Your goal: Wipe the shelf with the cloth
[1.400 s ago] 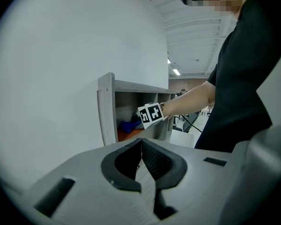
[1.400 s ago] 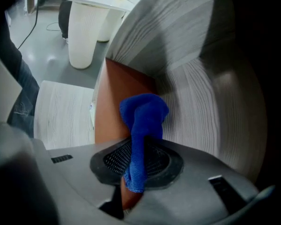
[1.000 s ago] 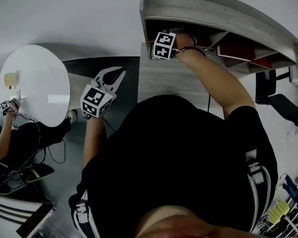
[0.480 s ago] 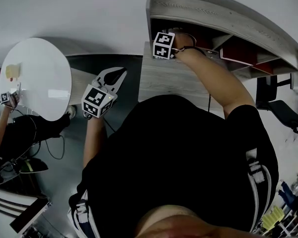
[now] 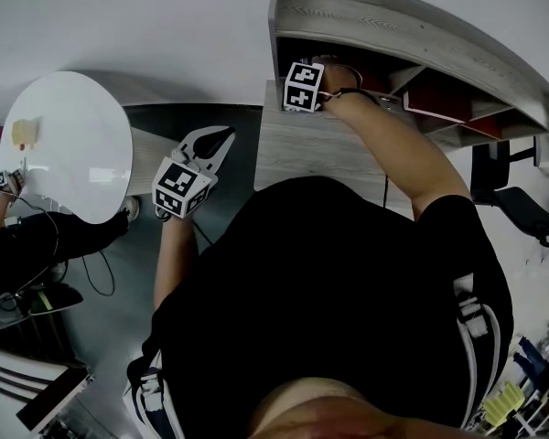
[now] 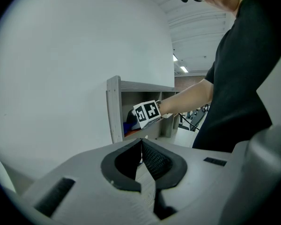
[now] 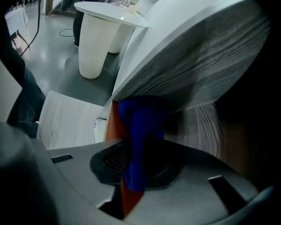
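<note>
The grey wooden shelf (image 5: 412,27) stands at the upper right, with its end wall (image 6: 114,108) also in the left gripper view. My right gripper (image 7: 138,146) reaches into the leftmost compartment; in the head view only its marker cube (image 5: 303,86) shows at the opening. It is shut on a blue cloth (image 7: 141,121), which hangs against the orange-brown shelf board (image 7: 112,125) by the compartment's grey wall (image 7: 210,74). My left gripper (image 5: 221,137) is held out to the left of the shelf, shut with nothing between its jaws (image 6: 141,142).
A lower grey wooden top (image 5: 311,149) lies under the shelf opening. Red items (image 5: 444,94) fill the compartments further right. A round white table (image 5: 69,144) stands at the left, with another person (image 5: 18,240) seated by it. A black chair (image 5: 522,199) is at the right.
My right gripper's cube has barely shifted at the shelf opening. The left gripper has held still. The person at the round table has drawn a hand leftward.
</note>
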The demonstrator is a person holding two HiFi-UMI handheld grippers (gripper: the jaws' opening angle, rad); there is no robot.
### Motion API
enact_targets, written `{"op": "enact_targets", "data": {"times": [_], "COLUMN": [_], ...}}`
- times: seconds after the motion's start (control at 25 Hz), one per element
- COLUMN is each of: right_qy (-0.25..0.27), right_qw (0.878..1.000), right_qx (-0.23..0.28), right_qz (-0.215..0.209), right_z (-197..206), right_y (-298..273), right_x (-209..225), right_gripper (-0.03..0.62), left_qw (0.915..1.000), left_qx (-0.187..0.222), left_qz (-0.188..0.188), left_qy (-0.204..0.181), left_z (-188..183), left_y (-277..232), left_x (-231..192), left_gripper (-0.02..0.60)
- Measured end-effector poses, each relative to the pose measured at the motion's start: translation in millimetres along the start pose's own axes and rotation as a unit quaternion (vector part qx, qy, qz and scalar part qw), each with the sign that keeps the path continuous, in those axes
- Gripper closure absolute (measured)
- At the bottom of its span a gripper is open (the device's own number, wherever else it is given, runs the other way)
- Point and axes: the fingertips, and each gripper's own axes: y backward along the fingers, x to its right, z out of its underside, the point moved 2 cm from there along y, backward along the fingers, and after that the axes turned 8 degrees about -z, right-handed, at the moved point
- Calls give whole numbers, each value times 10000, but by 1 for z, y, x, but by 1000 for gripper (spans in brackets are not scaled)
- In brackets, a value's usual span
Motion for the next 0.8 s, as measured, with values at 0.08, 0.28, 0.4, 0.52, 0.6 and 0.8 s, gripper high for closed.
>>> {"op": "enact_targets", "data": {"times": [0.08, 0.28, 0.4, 0.52, 0.6, 0.8], "right_qy": [-40, -192, -347, -524, -656, -1051], "right_qw": [10000, 9997, 9988, 9975, 9965, 9924], "right_qx": [29, 180, 347, 461, 507, 600], "right_qz": [-3, 13, 37, 68, 98, 204], "right_z": [1, 5, 10, 19, 26, 51], "right_y": [3, 15, 23, 33, 39, 54], "right_x": [0, -3, -4, -5, -6, -9], "right_gripper": [540, 540, 540, 540, 540, 540], "left_qw": [10000, 9999, 9997, 9993, 9990, 9979], "left_qx": [7, 21, 19, 20, 27, 52], "left_qz": [12, 102, 214, 344, 416, 583], "left_qy": [-3, -28, -63, -134, -174, -273], "left_z": [-1, -2, -4, -6, -9, -14], "left_y": [-1, -6, -12, -19, -23, -33], "left_x": [1, 4, 8, 13, 16, 22], "left_gripper": [563, 565, 565, 563, 565, 565]}}
